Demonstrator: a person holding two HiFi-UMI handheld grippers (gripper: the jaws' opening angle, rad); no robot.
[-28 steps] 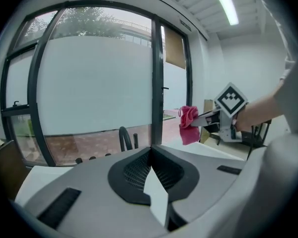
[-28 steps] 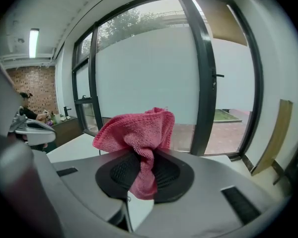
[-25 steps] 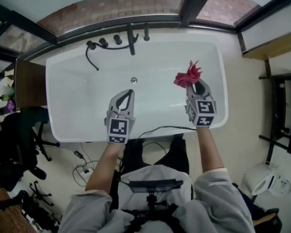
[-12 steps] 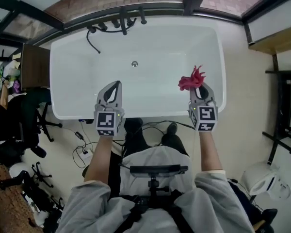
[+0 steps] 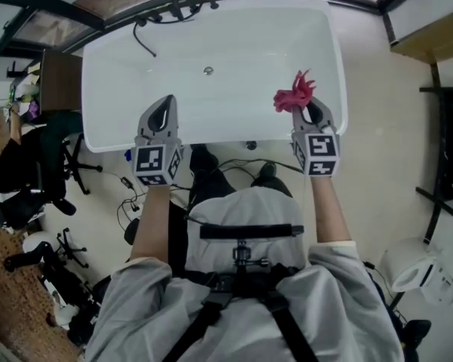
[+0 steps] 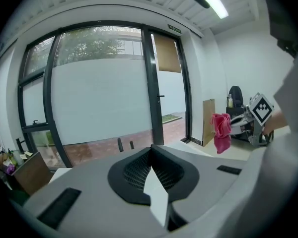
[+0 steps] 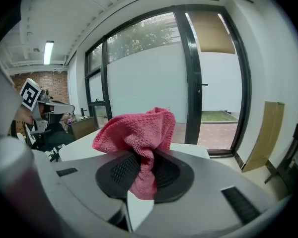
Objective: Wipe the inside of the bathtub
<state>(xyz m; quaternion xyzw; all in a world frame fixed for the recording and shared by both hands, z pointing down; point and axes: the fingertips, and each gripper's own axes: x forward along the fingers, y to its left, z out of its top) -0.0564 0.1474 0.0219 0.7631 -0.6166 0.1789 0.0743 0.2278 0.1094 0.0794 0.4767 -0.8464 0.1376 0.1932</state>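
Right gripper [image 7: 144, 171]: jaws pinched on a pink cloth [image 7: 138, 133]. The cloth bunches upward above the pads, and a short tail hangs between them. In the head view this gripper sits over the near rim of the bathtub [image 5: 234, 145], close to the tub's right end, with the cloth over the basin just inside the edge.

Left gripper [image 6: 151, 168]: jaws pressed together with nothing between them. It is held over the same near rim, toward the left end and well apart from the right gripper.

Bathtub: white, rectangular, rounded corners. The basin is bare between the two grippers and out to the far wall. A drain [image 5: 208, 71] lies at mid-floor toward the far side.

Far rim: dark taps [image 5: 187, 1] and a black hose [image 5: 143, 40] trailing into the left corner.

Surroundings: a wooden cabinet [image 5: 60, 81] touches the left end, with an office chair [image 5: 30, 173] beside it. Cables [image 5: 132, 202] lie on the floor below the near rim. Pale floor runs along the right end.
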